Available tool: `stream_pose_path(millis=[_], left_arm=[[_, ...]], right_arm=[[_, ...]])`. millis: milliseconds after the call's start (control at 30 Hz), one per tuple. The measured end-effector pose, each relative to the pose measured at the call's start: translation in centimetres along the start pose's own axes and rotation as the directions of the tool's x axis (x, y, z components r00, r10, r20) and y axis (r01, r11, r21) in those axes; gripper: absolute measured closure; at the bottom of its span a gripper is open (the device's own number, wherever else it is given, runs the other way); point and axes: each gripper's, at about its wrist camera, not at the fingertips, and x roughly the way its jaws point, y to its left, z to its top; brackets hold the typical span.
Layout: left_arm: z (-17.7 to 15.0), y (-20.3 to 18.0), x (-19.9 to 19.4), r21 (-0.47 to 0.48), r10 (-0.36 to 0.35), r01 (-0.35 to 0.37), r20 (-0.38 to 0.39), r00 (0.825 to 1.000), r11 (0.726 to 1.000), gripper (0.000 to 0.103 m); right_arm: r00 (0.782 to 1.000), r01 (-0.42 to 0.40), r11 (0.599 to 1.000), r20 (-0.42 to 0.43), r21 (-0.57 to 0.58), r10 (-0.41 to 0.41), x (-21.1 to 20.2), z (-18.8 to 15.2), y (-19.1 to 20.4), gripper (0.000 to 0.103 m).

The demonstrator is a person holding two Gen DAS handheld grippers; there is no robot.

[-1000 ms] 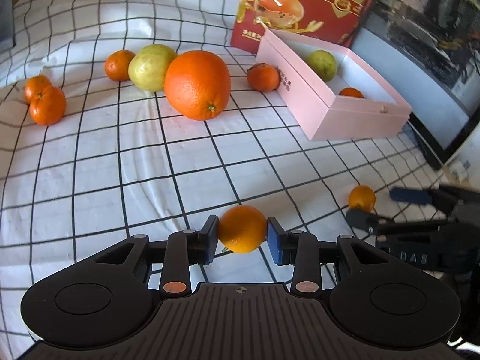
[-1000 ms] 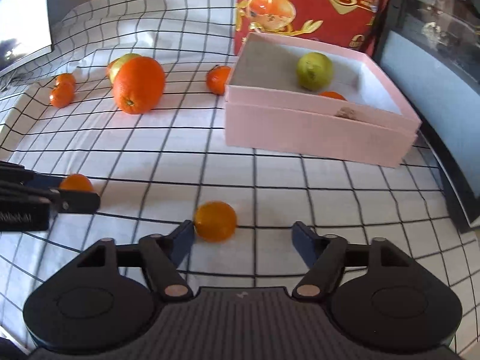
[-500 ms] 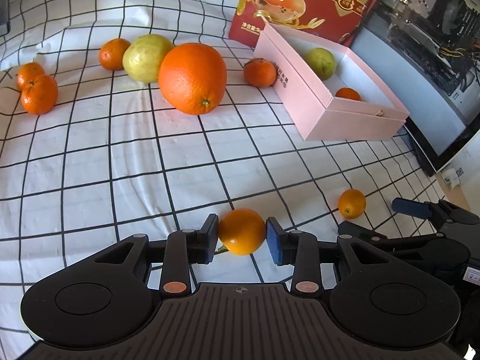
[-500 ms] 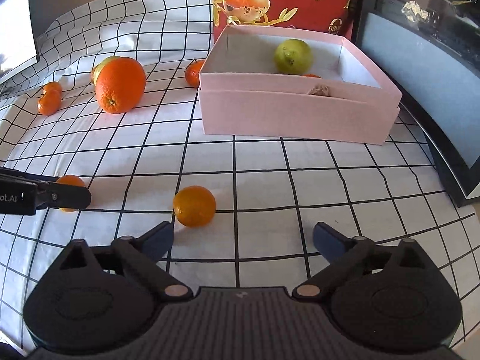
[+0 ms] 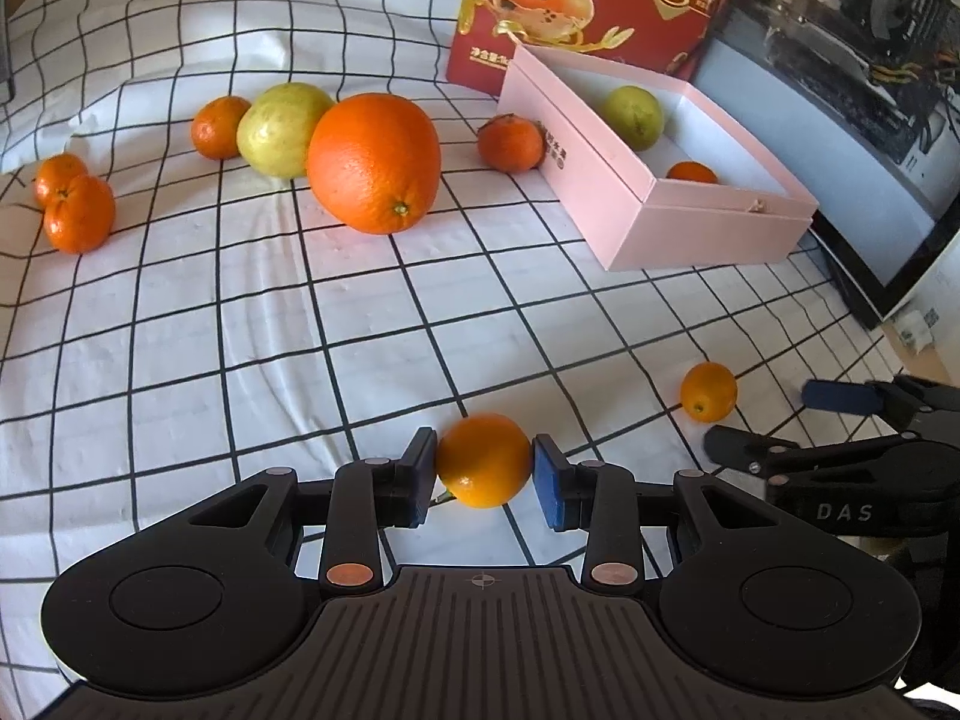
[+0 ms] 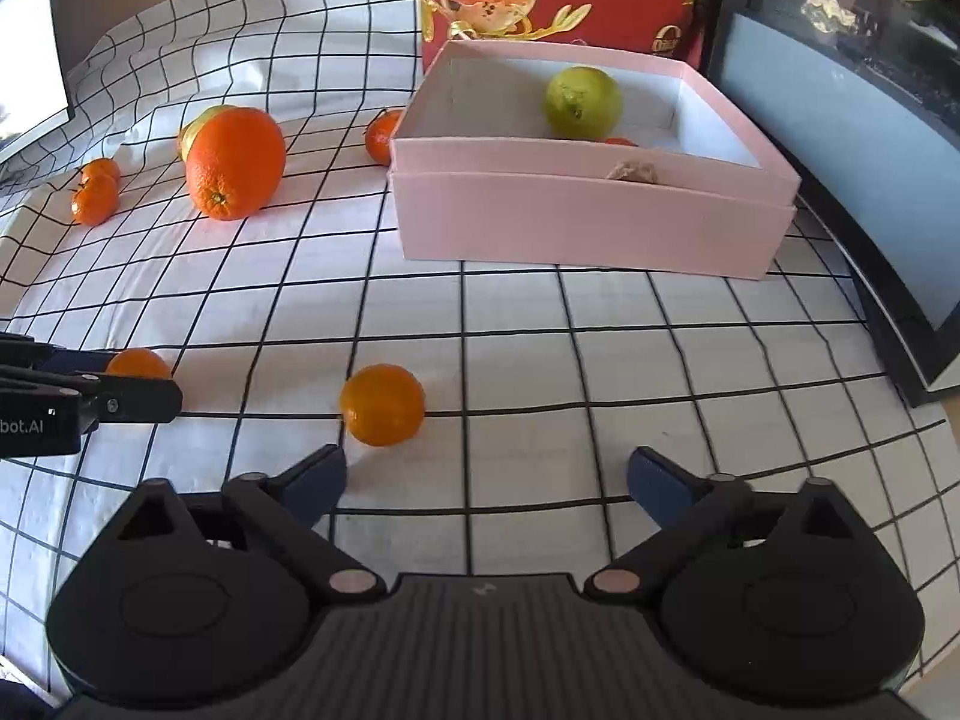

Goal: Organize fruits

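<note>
The left gripper point(image 5: 483, 468) is staying where it was a second ago, its two blue pads pressing on either side of a small orange point(image 5: 483, 459) low over the tabletop point(image 5: 252, 324); whether the fruit is lifted clear of the cloth cannot be told. The right gripper point(image 6: 487, 480) is what has changed: its jaws, much narrower a second ago and crowding a second small orange point(image 6: 382, 404), have swung wide and are now easing inward a little, with nothing between them. That orange is now sitting just ahead of the left-hand fingertip, outside the gap, so this pick looks not yet made, and the gripper probably needs to shift left to straddle it.

The pink box point(image 6: 591, 216) is standing open farther back with a green citrus fruit point(image 6: 582, 102) and a sliver of an orange fruit inside, so the sorting seems only begun. Still loose are a large orange point(image 5: 374, 162), a yellow-green fruit point(image 5: 282, 129) touching it, a mandarin point(image 5: 219, 126) behind that, two mandarins point(image 5: 72, 204) touching at the far left, and one mandarin point(image 5: 511, 144) beside the box's wall.

The tabletop is wearing a white cloth with a black grid, wrinkled and sunlit. A red gift carton point(image 5: 576, 6) printed with oranges is standing behind the box, a dark-framed panel point(image 6: 840, 138) is leaning along the right, and a bright screen edge point(image 6: 27, 60) is showing at the far left.
</note>
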Motion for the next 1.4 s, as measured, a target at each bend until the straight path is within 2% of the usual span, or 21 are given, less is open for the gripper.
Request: stream_pose_path(millis=[200,400,467,533,633,833,1100,1167,1233,1400], left_arm=[[0.0,-0.1,0.0,-0.009,0.003,-0.003,0.001,1.000,1.000,0.064],[0.0,-0.2,-0.1,-0.003,0.012,-0.012,0.005,1.000,1.000,0.064],[0.0,-0.2,-0.1,0.000,0.014,-0.014,0.005,1.000,1.000,0.064],[0.0,-0.2,0.0,0.002,0.014,-0.014,0.004,1.000,1.000,0.064],[0.0,-0.2,-0.1,0.000,0.014,-0.014,0.007,1.000,1.000,0.064],[-0.1,-0.4,-0.1,-0.003,0.019,-0.019,0.012,1.000,1.000,0.064],[-0.1,-0.3,-0.1,0.002,0.028,-0.028,0.014,0.999,1.000,0.064],[-0.1,-0.3,-0.1,0.006,0.031,-0.031,0.014,0.999,1.000,0.064],[-0.1,-0.3,-0.1,0.008,0.031,-0.031,0.015,0.999,0.999,0.064],[-0.1,-0.3,-0.1,-0.002,0.035,-0.035,0.016,0.999,0.999,0.064]], right_arm=[[0.998,0.065,0.996,-0.003,0.060,-0.065,-0.8,-0.5,-2.0,0.010],[0.999,-0.008,0.996,0.039,0.089,0.005,-2.4,-0.6,-2.5,0.011],[0.998,-0.035,0.997,0.052,0.073,0.031,-2.7,-0.4,-1.8,0.018],[0.996,-0.068,0.997,0.058,0.042,0.066,-2.7,-0.2,-0.7,0.030],[0.995,-0.076,0.997,0.059,-0.020,0.077,-2.0,0.4,1.0,0.043],[0.994,-0.104,0.993,0.031,-0.049,0.106,-0.6,1.4,2.1,0.053],[0.994,-0.109,0.992,0.006,-0.070,0.110,0.0,1.6,2.3,0.055],[0.993,-0.116,0.991,0.005,-0.071,0.116,0.0,1.6,2.4,0.059],[0.992,-0.129,0.989,0.002,-0.078,0.130,0.0,1.8,2.5,0.073],[0.990,-0.140,0.987,0.006,-0.083,0.141,-0.4,2.0,2.4,0.073]])
